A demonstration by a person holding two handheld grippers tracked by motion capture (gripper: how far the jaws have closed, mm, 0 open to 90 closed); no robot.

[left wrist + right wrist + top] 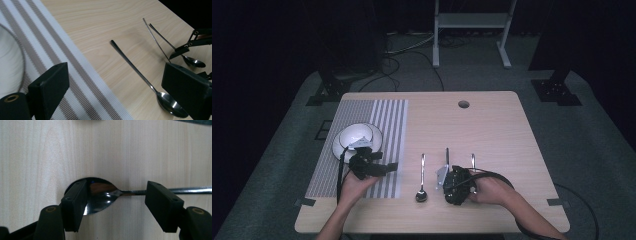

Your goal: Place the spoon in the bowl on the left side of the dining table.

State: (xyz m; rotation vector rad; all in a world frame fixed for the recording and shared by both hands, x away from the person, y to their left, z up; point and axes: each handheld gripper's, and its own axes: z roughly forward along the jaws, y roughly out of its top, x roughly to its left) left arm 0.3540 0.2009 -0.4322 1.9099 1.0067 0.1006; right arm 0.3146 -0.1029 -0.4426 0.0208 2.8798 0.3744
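Three metal utensils lie side by side on the wooden table (492, 125). The left one is a spoon (422, 176), seen close in the left gripper view as a spoon (140, 75) between the wide-open jaws of my left gripper (116, 75). In the high view the left gripper (388, 168) hovers over the striped placemat (387, 120), pointing right. My right gripper (457, 189) points down over the near ends of the thin utensil (447, 156) and the right-hand spoon (472, 160). Its open jaws straddle a spoon bowl (100, 197) without touching it; right gripper (116, 195).
A white bowl (357, 137) sits on the placemat just behind the left gripper, its rim at the left of the left gripper view (10, 62). A round hole (463, 104) marks the table's far side. A metal stand (469, 30) is on the floor beyond.
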